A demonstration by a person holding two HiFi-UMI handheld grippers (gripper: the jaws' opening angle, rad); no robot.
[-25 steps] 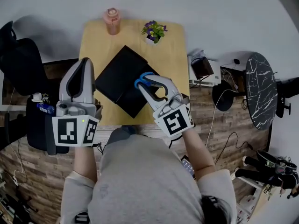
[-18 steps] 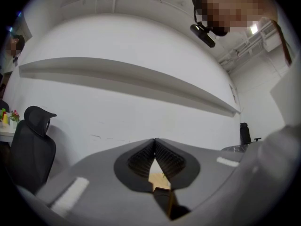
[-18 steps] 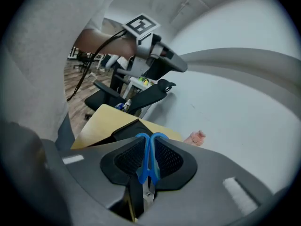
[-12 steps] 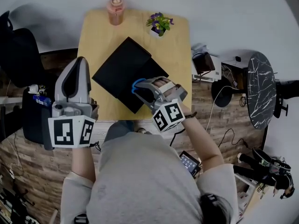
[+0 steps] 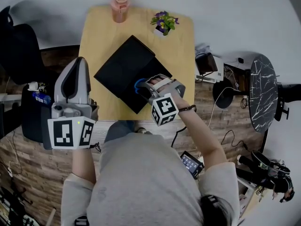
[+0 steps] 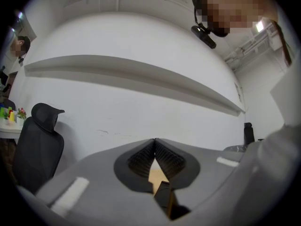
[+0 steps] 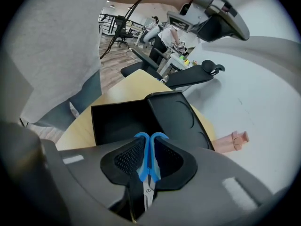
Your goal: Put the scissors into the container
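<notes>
While your right gripper (image 7: pixel 149 147) clamps the blue-handled scissors (image 7: pixel 148 173) above the near right part of the black container (image 5: pixel 123 66), your left gripper (image 6: pixel 154 144) hangs at the table (image 5: pixel 99 34) edge, left. Its jaws meet — empty.

The scissors (image 7: pixel 148 155) have blue handles, the container (image 5: pixel 123 70) is black, the table (image 5: pixel 98 40) tan, the bottle (image 5: pixel 119 7) pink.

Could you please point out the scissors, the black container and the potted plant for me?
scissors (image 7: pixel 146 168): right gripper view, blue handle.
black container (image 7: pixel 120 121): right gripper view, open tray's floor.
potted plant (image 5: pixel 163 21): head view, its foliage.
</notes>
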